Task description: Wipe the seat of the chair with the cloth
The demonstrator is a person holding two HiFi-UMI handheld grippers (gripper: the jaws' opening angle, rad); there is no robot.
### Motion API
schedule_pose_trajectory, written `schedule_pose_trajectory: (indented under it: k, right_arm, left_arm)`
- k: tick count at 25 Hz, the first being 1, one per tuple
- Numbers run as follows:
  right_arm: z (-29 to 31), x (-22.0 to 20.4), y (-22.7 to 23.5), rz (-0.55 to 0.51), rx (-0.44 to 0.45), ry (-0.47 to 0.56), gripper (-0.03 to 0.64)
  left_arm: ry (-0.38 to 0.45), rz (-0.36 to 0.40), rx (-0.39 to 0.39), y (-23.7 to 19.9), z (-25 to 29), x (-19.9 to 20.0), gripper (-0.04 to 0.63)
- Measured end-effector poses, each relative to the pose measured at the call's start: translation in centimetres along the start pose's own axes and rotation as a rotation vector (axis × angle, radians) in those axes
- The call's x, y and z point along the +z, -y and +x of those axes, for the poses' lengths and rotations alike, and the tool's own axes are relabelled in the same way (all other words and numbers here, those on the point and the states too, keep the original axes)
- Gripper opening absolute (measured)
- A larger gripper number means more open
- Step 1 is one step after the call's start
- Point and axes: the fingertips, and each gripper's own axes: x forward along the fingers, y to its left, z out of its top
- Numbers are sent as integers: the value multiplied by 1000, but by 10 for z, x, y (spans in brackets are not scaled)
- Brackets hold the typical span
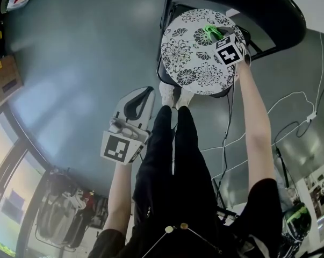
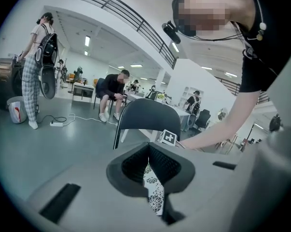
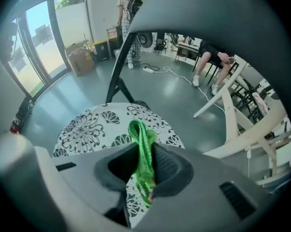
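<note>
Cloth [image 3: 141, 132] btwn jaws of right claw [image 3: 144, 151], over chair seat [image 3: 87, 124].

A white power strip [image 2: 56, 123] lies on the grey floor [image 2: 48, 151]. Left of the strip stands a person with a backpack [image 2: 34, 71]; right of it and farther back, another person [image 2: 112, 93] sits.

Cloth [image 1: 209, 30] largely beneath right gripper [image 1: 220, 38], head view
</note>
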Motion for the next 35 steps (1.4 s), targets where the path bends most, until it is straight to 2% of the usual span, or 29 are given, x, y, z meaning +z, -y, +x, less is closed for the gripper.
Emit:
schedule_pose_trajectory:
  k: [4,10,13,18,23,27,35]
  right_arm:
    - [3,-1,26,-13,-41,-29,86]
    - [10,-9,11,-4,18,-52,86]
    - [13,-19,-12,17,66,-54,86]
    - [7,-35,-67,-27,147,-62,86]
    - [-3,-60,-123,-7,229,-70,86]
    - [-13,-83,-164,-81,283,-98,86]
    - [-34,-111,-222,-139,413,-123,86]
  left_arm:
    - [1,-2,-23,0,18,4,6]
    - [1,-3,-28,5,22,6,6]
    - [-1,3,-30,5,22,6,6]
    - [-5,-2,-22,3,24,6,6]
    - [11,0,-20,4,27,12,6]
    - [13,-7,-17,6,29,13,6]
    - [12,-19,-25,11,34,13,6]
